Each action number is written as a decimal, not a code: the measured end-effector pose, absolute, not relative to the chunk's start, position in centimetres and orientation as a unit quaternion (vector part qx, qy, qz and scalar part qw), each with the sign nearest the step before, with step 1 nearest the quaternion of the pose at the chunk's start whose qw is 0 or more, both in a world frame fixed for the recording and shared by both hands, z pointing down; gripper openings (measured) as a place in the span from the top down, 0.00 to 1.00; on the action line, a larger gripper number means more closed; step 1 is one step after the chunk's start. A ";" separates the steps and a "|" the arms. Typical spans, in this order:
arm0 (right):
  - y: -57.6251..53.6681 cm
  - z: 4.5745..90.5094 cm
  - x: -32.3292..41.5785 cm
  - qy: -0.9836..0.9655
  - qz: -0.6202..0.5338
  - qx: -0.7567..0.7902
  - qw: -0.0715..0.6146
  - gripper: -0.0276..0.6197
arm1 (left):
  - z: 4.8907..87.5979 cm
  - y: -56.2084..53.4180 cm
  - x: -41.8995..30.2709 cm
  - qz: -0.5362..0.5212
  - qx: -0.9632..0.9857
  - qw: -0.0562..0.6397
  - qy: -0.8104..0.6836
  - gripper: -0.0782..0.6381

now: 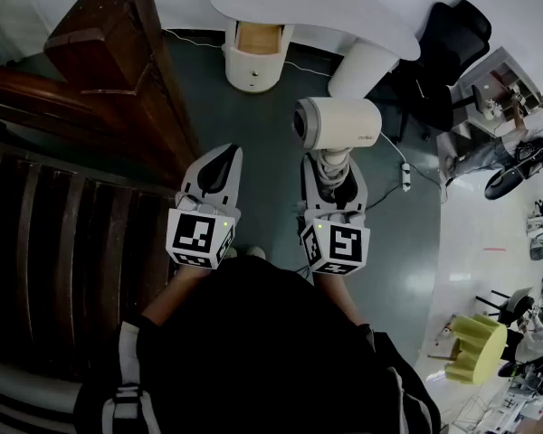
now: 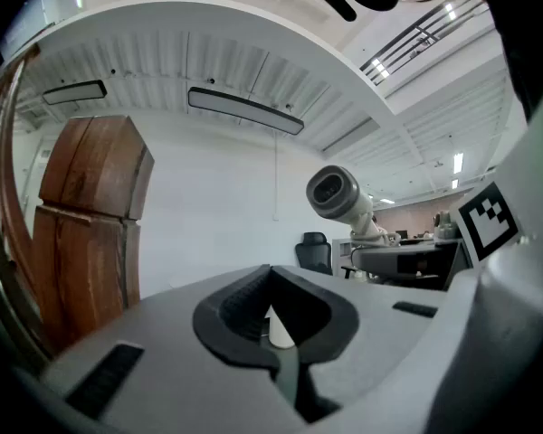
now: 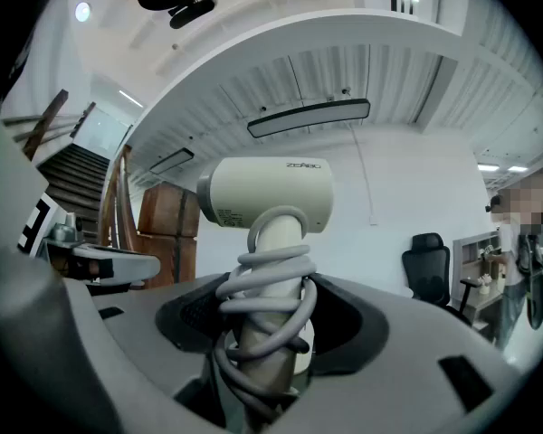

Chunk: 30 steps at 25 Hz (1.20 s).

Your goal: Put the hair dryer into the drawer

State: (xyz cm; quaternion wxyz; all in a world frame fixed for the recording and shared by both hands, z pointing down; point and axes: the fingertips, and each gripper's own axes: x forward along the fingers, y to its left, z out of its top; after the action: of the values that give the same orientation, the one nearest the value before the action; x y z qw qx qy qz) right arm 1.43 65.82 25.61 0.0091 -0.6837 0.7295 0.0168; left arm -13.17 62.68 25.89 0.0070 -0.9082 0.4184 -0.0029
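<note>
Items counted: one hair dryer, one drawer, two grippers, two marker cubes, one chair in clear view.

**Landmark:** the white cabinet (image 1: 252, 69) under the white table (image 1: 344, 12).

1. The drawer (image 1: 258, 39) sits in the top of the cabinet. It is pulled open and shows a wood-coloured inside.
2. The hair dryer (image 1: 339, 123) (image 3: 271, 193) is off-white, with its barrel level. In the head view it is below and to the right of the cabinet, well apart from it and outside the drawer. One grey cord (image 3: 271, 283) is wound in several turns round its handle.
3. The right gripper (image 1: 330, 165) (image 3: 262, 306) is clamped on the cord-wrapped handle. Its jaws stand wide, one pressing on either side. It is on the near side of the cabinet.
4. The left gripper (image 1: 219, 159) (image 2: 271, 283) has its jaws brought together at the tips and carries nothing. It is on the near side of the cabinet, level with the right gripper and just to its left.
5. Each gripper has one marker cube at its rear, making two (image 1: 199, 235) (image 1: 337, 245).
6. The black chair (image 1: 452, 34) stands right of the cabinet, beyond the table.
7. One wooden post (image 1: 118, 43) stands left of the cabinet.
8. One power strip (image 1: 405, 177) lies on the floor, right of the cabinet and nearer the person.
</note>
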 end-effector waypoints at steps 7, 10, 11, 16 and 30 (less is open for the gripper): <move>64.5 25.9 3.6 0.736 0.016 -0.676 0.009 0.54 | 26.5 61.6 -10.8 -0.010 -0.905 0.005 0.425 0.88; 63.6 26.0 4.4 0.740 0.016 -0.672 0.011 0.54 | 26.7 61.0 -10.0 -0.012 -0.902 0.006 0.431 0.88; 63.1 26.1 4.6 0.742 0.016 -0.670 0.012 0.54 | 26.8 60.6 -9.8 -0.014 -0.901 0.005 0.433 0.88; 60.3 26.3 4.8 0.750 0.011 -0.661 0.021 0.54 | 27.4 57.8 -9.7 -0.019 -0.897 0.001 0.441 0.88; 46.7 28.8 4.5 0.744 0.000 -0.668 0.007 0.54 | 29.6 43.9 -8.7 -0.023 -0.908 -0.004 0.418 0.88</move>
State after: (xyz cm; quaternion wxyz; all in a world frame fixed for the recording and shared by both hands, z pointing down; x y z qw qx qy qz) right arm 4.53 46.75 28.76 0.0072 -0.6684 0.7438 0.0003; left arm -8.68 43.89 29.62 -0.0039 -0.9080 0.4183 -0.0231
